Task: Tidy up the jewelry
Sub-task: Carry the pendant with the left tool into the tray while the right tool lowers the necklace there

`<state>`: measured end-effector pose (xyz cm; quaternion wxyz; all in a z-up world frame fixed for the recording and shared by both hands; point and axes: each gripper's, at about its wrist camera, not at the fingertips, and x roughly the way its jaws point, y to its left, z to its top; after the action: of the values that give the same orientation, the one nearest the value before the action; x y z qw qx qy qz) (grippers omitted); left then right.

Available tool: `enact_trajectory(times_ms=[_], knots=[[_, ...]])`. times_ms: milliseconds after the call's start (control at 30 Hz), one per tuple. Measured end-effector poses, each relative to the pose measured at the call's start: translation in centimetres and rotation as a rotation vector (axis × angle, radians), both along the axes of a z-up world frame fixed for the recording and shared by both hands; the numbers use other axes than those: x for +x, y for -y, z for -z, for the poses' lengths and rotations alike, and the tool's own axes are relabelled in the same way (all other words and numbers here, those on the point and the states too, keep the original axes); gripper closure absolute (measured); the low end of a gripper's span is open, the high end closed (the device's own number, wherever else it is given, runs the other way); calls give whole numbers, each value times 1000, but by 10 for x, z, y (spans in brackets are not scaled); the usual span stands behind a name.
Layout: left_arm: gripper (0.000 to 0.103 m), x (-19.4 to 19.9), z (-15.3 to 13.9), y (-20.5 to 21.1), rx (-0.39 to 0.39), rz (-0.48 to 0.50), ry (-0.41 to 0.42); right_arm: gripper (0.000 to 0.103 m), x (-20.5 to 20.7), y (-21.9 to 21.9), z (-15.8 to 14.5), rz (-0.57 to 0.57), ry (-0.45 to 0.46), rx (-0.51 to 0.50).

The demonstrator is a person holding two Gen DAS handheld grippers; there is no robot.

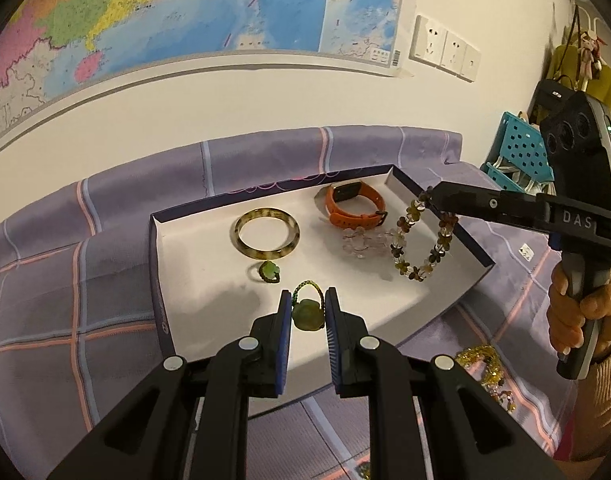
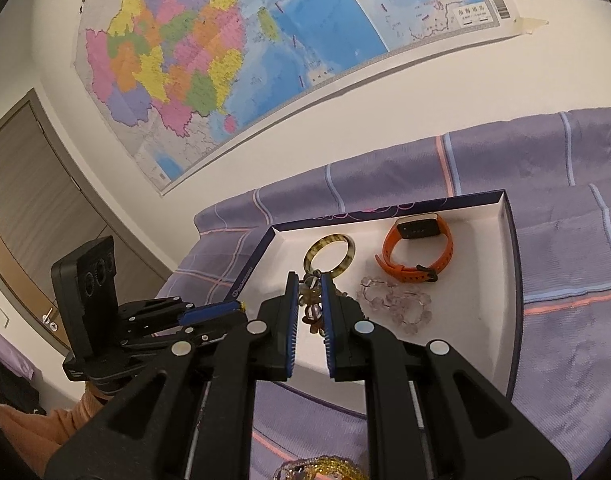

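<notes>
Placement step: left gripper point(image 1: 308, 312) pinches a green pendant point(image 1: 307, 315) over the tray point(image 1: 209, 320)'s near edge. Right gripper point(image 2: 308, 305) pinches the flower-bead bracelet point(image 1: 419, 240) above the tray's right side. Next, I judge: lower both, then release.

Glossy bangle point(image 1: 267, 233); matt cardboard tray point(image 1: 209, 320); woven cloth bedsheet point(image 1: 65, 280).

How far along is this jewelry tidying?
Well along. The white-lined box already holds an amber bangle, orange watch and clear bead bracelet. The left gripper holds a green stone ring, the right gripper a brown flower-bead bracelet. Gold jewelry remains outside.
</notes>
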<state>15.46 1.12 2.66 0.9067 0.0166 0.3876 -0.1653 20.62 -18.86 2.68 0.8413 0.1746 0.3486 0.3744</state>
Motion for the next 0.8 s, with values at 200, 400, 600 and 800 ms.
enact_trajectory(times_ms=[200, 400, 600, 800], knots=[[88, 6, 5, 1, 10, -7, -13, 91, 4, -1, 2, -4, -8, 3], [88, 10, 7, 2, 22, -9, -17, 91, 7, -3, 3, -6, -12, 3], [88, 14, 9, 3, 30, -12, -22, 91, 8, -4, 4, -10, -15, 3], [88, 19, 12, 3, 39, -18, -32, 91, 10, -6, 5, -12, -19, 4]])
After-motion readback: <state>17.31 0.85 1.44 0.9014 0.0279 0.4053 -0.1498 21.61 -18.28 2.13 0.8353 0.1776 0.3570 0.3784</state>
